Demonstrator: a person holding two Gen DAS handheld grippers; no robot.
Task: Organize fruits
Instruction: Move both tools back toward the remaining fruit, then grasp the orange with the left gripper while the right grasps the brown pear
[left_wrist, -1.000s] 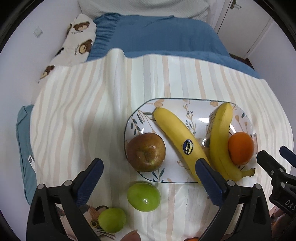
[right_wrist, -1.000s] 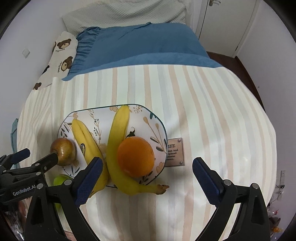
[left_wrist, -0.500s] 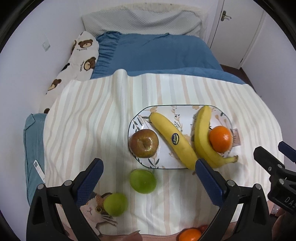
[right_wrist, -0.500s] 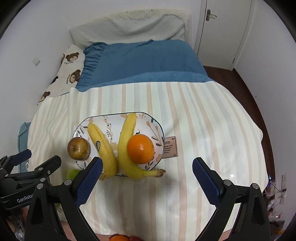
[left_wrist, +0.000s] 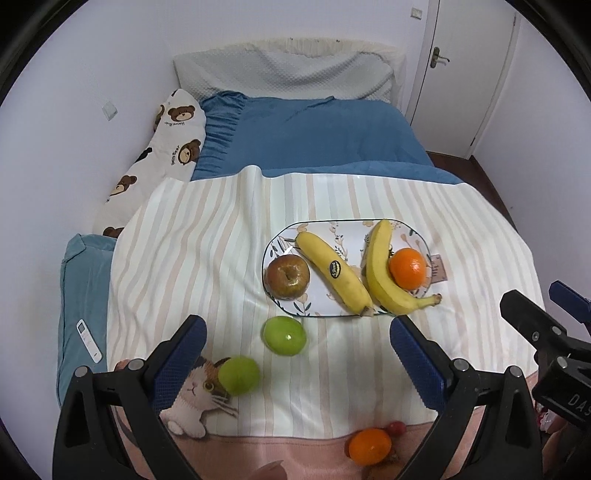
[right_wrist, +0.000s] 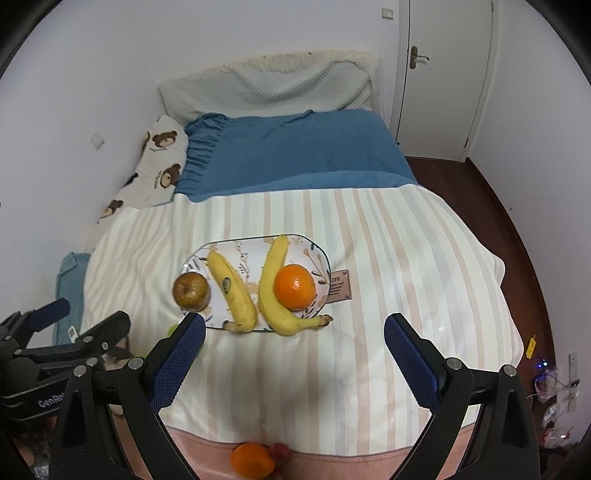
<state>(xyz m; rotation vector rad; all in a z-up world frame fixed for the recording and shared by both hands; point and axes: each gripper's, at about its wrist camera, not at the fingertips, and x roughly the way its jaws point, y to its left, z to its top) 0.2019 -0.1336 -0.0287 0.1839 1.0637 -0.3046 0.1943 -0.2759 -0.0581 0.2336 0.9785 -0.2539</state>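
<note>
A flowered oval plate (left_wrist: 332, 230) (right_wrist: 317, 254) lies on a striped blanket on a bed. On it are a brown-red apple (left_wrist: 288, 276) (right_wrist: 191, 290), two bananas (left_wrist: 334, 271) (left_wrist: 380, 273) and an orange (left_wrist: 407, 267) (right_wrist: 294, 287). Two green apples (left_wrist: 284, 335) (left_wrist: 238, 374) lie on the blanket in front of the plate. Another orange (left_wrist: 370, 445) (right_wrist: 253, 459) and a small red fruit (left_wrist: 397, 427) lie at the near edge. My left gripper (left_wrist: 297, 360) is open and empty above the green apples. My right gripper (right_wrist: 293, 356) is open and empty in front of the plate.
A blue duvet (left_wrist: 310, 136), a bear-print pillow (left_wrist: 162, 155) and a grey pillow (left_wrist: 284, 74) lie at the head of the bed. A remote (left_wrist: 88, 340) rests on a blue cushion at the left. A door (right_wrist: 443, 74) and wooden floor (right_wrist: 509, 229) are at the right.
Both grippers have pulled back and up from the plate, so more of the bed shows. The near-edge orange has come into view. No fruit has moved.
</note>
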